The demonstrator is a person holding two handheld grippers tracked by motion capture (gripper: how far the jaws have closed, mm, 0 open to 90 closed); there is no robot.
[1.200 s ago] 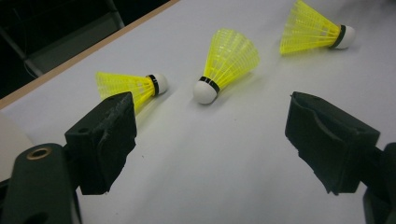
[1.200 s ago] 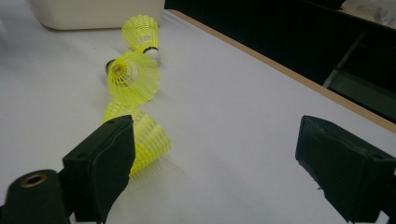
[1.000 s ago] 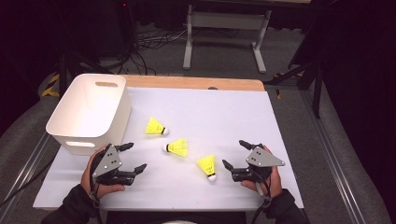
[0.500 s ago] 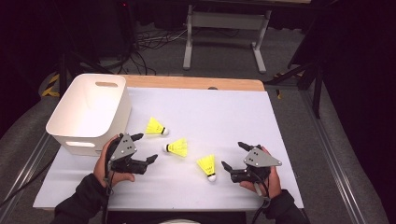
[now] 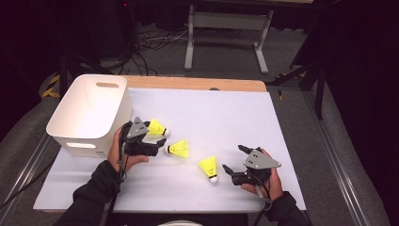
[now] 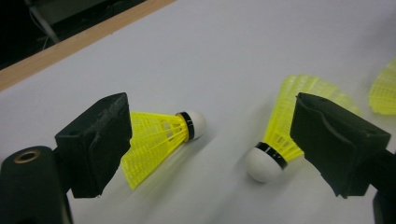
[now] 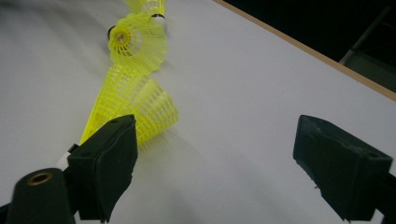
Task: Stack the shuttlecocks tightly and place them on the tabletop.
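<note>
Left gripper view: jaws straddle two shuttlecocks [image 6: 161, 135], untouched.

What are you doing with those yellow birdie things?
A person sits at a white table with a black gripper in each hand. Three yellow shuttlecocks lie on it beside a white bin. The left gripper is open and reaches toward the shuttlecock nearest the bin; its jaws are on either side of two shuttlecocks but press on neither. The middle shuttlecock lies just beyond. The right gripper is open too, next to the third shuttlecock. Nothing is picked up.
</note>
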